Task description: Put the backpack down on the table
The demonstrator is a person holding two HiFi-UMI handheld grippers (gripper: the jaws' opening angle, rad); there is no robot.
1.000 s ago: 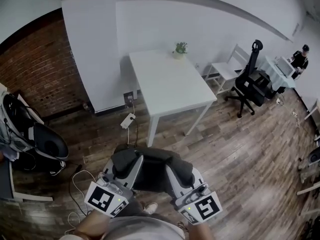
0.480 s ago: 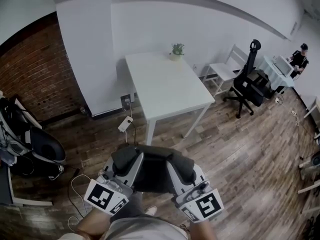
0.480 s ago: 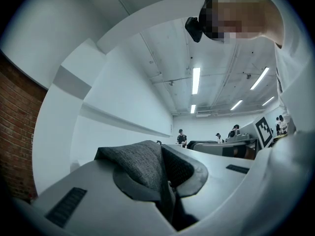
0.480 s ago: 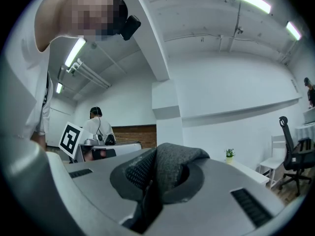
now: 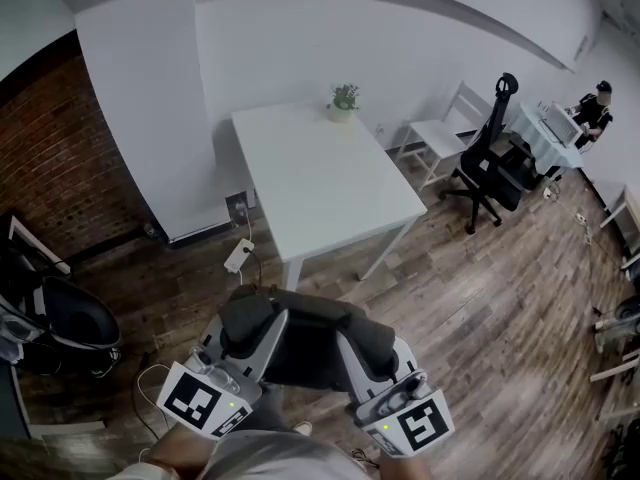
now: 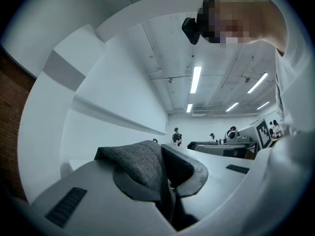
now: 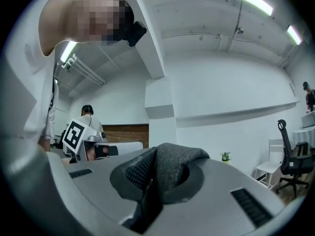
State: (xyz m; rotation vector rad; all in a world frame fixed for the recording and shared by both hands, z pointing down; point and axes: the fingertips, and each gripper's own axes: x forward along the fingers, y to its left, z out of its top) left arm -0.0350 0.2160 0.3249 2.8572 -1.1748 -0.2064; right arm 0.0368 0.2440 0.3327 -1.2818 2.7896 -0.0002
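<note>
White wall (image 5: pixel 400 58), brick wall (image 5: pixel 60 158), wood floor (image 5: pixel 500 298), table (image 5: pixel 320 178), office chair (image 5: pixel 485 168).

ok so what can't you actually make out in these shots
Backpack, head view: only its dark top shows; the left gripper, the right gripper and the person's body cover the rest.
Both gripper views: the jaws pinch grey backpack fabric; which part, unclear.
Plant on the table: too small to identify.
</note>
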